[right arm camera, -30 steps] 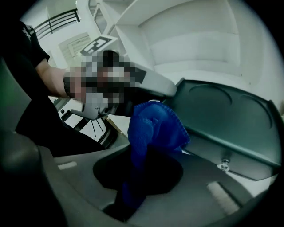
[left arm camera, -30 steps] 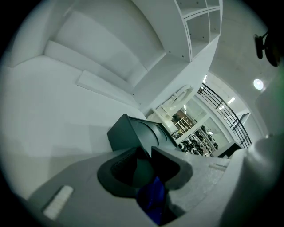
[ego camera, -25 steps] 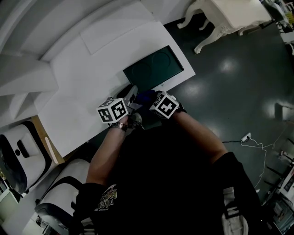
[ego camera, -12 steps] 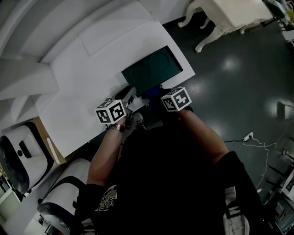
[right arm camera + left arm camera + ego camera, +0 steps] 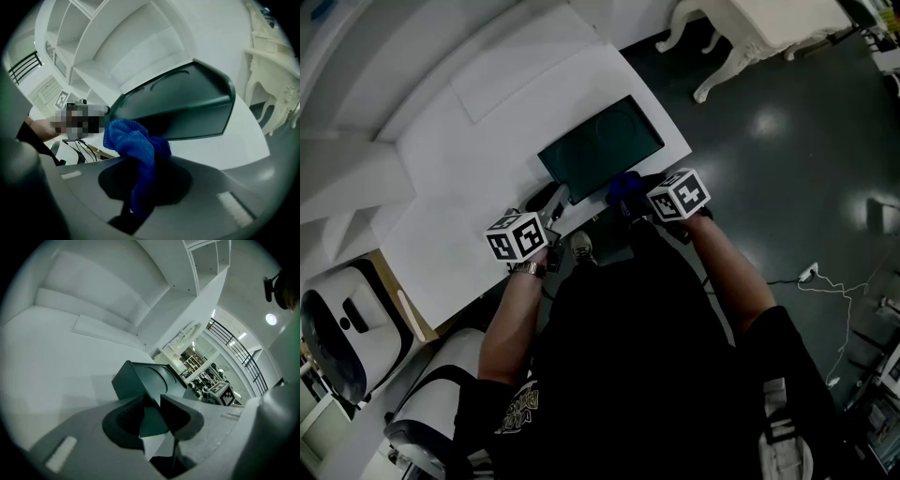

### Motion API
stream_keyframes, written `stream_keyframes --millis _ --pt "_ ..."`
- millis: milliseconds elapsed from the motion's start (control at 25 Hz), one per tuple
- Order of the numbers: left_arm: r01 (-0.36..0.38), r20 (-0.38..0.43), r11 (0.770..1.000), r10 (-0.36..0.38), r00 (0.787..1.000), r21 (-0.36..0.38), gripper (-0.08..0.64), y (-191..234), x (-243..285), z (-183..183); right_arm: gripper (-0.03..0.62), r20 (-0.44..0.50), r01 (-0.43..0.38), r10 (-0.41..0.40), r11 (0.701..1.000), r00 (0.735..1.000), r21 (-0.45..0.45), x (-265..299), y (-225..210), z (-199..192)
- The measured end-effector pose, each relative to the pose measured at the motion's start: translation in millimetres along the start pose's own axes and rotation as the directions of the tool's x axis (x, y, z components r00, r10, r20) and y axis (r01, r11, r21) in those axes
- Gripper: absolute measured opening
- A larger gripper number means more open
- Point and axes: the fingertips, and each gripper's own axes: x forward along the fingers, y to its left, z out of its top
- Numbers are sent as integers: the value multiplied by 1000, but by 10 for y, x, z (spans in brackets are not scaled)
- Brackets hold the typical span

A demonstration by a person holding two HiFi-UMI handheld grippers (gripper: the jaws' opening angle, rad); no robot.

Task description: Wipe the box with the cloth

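Since a second ago the right gripper [image 5: 643, 193] has slid to the person's right along the near side of the box [image 5: 600, 150], carrying the cloth [image 5: 623, 186] with it, while the left gripper [image 5: 551, 199] has stayed by the box's near left corner.

The dark green box lies flat on the white table [image 5: 469, 169], close to the table's near edge. Seen along the right gripper [image 5: 145, 176], the jaws are clamped on the blue cloth [image 5: 136, 145], which bunches up above them against the box's [image 5: 187, 103] near side wall. Along the left gripper [image 5: 152, 417], the two dark pads [image 5: 180, 414] are closed on a corner of the box [image 5: 150, 378], a green wedge filling the space between them.
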Motion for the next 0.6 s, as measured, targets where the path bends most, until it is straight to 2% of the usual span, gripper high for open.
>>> stream_keyframes --millis 120,320,600 --pt "-4 -5 1000 4 1000 12 115 0 -3 -1 91 -11 11 -11 1000 1000 1 -119 -176 13" --pt "-1 -22 999 2 1000 32 118 -13 5 -6 91 29 71 -73 995 997 68 -363 -613 138" --pt "-8 -18 999 9 1000 35 118 -14 5 -5 91 76 142 -154 978 985 150 -618 -994 151"
